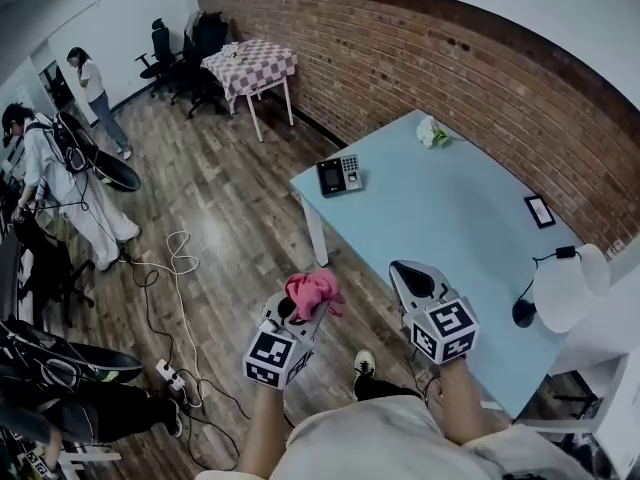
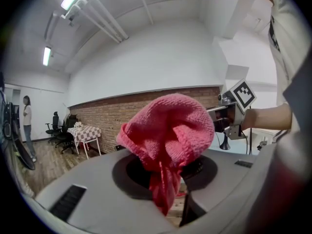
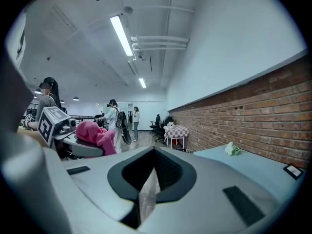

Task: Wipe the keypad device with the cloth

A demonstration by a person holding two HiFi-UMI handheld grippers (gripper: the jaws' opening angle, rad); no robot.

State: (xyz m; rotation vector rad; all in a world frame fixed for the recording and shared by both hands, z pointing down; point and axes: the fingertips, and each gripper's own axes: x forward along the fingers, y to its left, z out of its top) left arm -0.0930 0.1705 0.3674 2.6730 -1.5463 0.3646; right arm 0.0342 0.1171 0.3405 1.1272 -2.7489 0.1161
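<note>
Lying on the far left corner of the table [image 1: 450,218] in the head view, the keypad device [image 1: 339,175] is sitting well apart from the pink cloth [image 1: 313,290]. In the left gripper view, the left gripper [image 2: 166,174] is clamping that cloth. In the right gripper view, the right gripper [image 3: 150,174] is holding its jaws together, empty.

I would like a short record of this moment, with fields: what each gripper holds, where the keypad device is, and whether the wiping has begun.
left gripper: shut on the pink cloth, which bunches above the jaws
right gripper: jaws together, nothing between them
keypad device: lies face up on the light blue table, near a corner
cloth and device: clearly apart, no contact
wiping: not yet begun
</note>
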